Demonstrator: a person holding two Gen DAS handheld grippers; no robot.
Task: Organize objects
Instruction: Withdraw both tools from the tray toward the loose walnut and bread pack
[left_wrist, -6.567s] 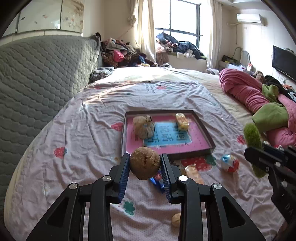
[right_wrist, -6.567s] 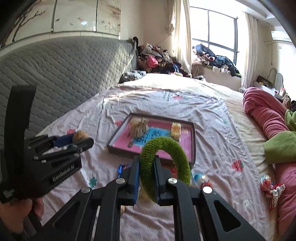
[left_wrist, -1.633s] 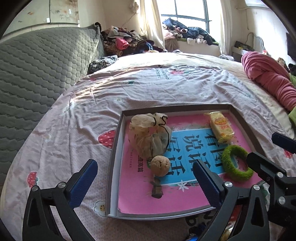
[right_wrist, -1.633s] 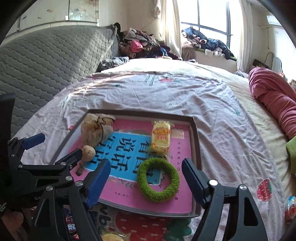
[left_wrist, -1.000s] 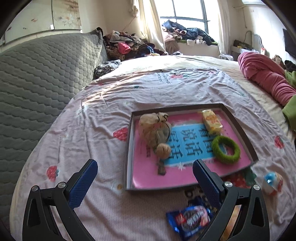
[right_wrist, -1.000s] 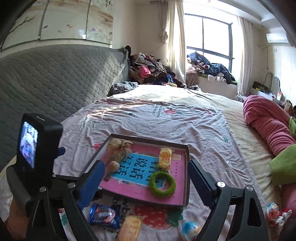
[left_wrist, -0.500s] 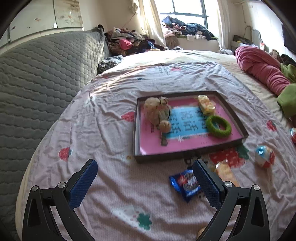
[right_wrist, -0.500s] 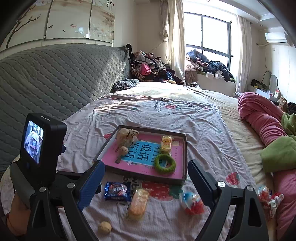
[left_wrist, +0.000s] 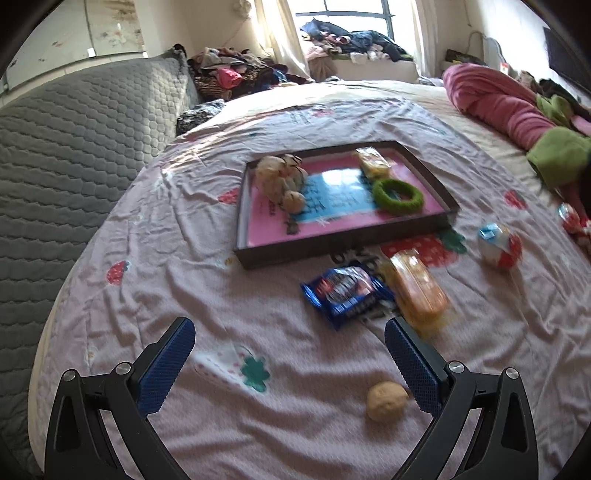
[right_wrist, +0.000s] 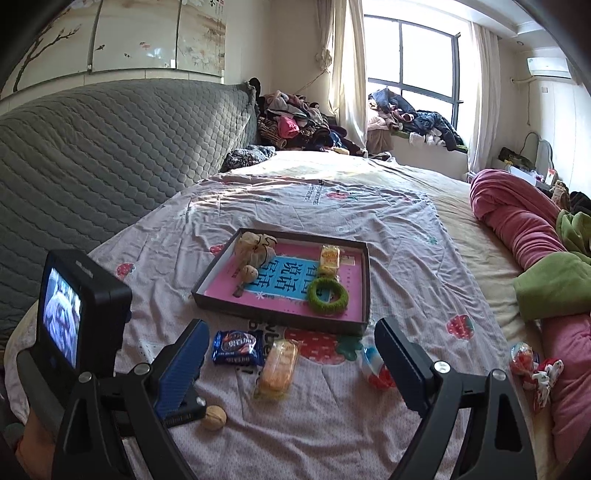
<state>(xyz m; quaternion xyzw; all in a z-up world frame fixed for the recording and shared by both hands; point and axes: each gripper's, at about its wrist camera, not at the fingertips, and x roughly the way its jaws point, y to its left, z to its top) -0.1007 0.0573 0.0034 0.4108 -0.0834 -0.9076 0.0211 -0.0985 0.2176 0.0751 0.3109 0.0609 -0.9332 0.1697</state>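
Both grippers, left gripper (left_wrist: 288, 354) and right gripper (right_wrist: 291, 354), gape wide and empty, drawn back from the tray (right_wrist: 207, 286). Its green ring (right_wrist: 328, 295) and walnut (right_wrist: 249, 273) now lie inside; near it, blue snack packet (right_wrist: 238, 347) remains on the bed (right_wrist: 332, 424).

Open bedsheet (left_wrist: 177, 266) left of the tray (left_wrist: 332, 243), free for passing. In front of the tray, blocked by blue packet (left_wrist: 345, 291), orange snack pack (left_wrist: 415, 291) and walnut (left_wrist: 386, 400). On the right, a foil ball (left_wrist: 498, 245) and pink blanket (right_wrist: 524, 229).
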